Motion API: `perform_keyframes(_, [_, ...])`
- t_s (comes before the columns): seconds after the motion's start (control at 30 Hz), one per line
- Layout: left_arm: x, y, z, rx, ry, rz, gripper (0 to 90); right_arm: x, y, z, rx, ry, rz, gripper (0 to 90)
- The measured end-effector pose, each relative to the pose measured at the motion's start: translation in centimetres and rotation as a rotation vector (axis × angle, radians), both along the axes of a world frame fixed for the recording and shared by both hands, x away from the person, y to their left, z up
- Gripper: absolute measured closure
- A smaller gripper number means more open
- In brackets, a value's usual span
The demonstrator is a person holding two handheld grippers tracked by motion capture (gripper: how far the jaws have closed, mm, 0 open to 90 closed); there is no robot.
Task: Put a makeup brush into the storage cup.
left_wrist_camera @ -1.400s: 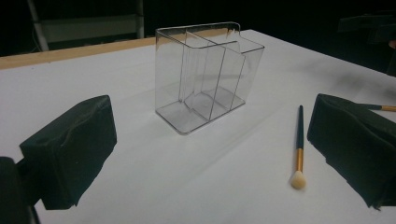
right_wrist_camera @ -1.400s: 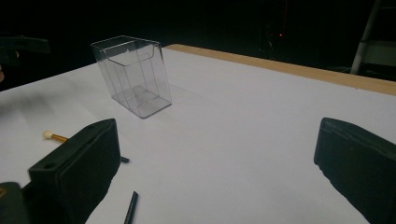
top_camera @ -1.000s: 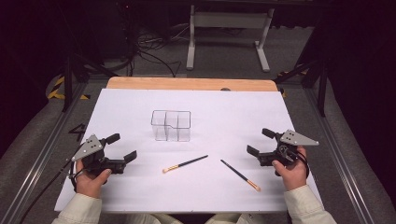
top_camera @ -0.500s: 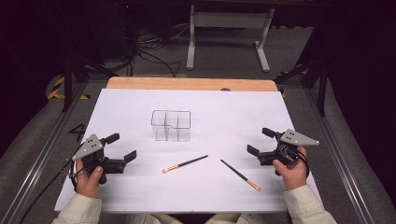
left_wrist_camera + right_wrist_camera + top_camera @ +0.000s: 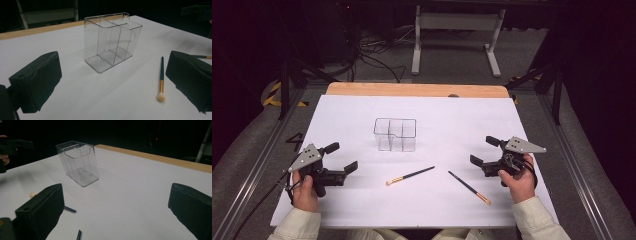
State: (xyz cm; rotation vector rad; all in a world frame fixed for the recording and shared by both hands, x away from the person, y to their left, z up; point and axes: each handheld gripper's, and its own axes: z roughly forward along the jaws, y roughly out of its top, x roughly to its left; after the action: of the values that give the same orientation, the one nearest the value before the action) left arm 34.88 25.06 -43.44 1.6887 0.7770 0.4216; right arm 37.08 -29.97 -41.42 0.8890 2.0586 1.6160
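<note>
- High view: a clear organiser (image 5: 395, 134) with upright dividers stands just behind the middle of the white tabletop (image 5: 452, 115), empty.
- Two makeup brushes lie in front of it. The left brush (image 5: 410, 175) sits at about 6 o'clock from the organiser, its pale bristle tip pointing toward 8 o'clock. The right brush (image 5: 469, 187) lies at about 4 o'clock from the organiser, its tan end pointing toward 4 o'clock. The two are near each other but apart.
- The left gripper (image 5: 341, 159), held in the person's left hand (image 5: 305, 187), rests at about 8 o'clock from the organiser, its fingers spread wide and holding nothing.
- The right gripper (image 5: 484, 151), in the right hand (image 5: 518, 181), sits at about 3 o'clock from the right brush, fingers likewise apart and empty.
- Left gripper view: the two black fingers (image 5: 37, 80) stand far apart; the organiser (image 5: 111, 41) is ahead between them, and the left brush (image 5: 161, 78) lies just inside the finger at 3 o'clock, bristles toward the camera.
- Right gripper view: the fingers (image 5: 42, 207) are wide apart with bare tabletop between; the organiser (image 5: 78, 162) stands at 11 o'clock, and dark brush ends show low near the finger at 8 o'clock.
</note>
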Motion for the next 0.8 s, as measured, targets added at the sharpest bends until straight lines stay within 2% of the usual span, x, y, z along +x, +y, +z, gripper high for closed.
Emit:
perform_keyframes(0.23, [0.0, -0.1, 0.0, 0.007, -0.003, 0.009, 1.0, 0.3, 1.4, 0.5, -0.010, 0.001, 0.035, 0.8])
perform_keyframes(0.47, [0.0, -0.1, -0.1, 0.009, -0.007, 0.029, 0.9, 0.6, 2.5, 1.9, 0.000, -0.015, 0.073, 0.7])
perform_keyframes(0.8, [0.0, -0.2, 0.0, 0.003, 0.000, 0.006, 1.8, 1.3, 5.2, 2.7, -0.014, -0.022, 0.131, 0.7])
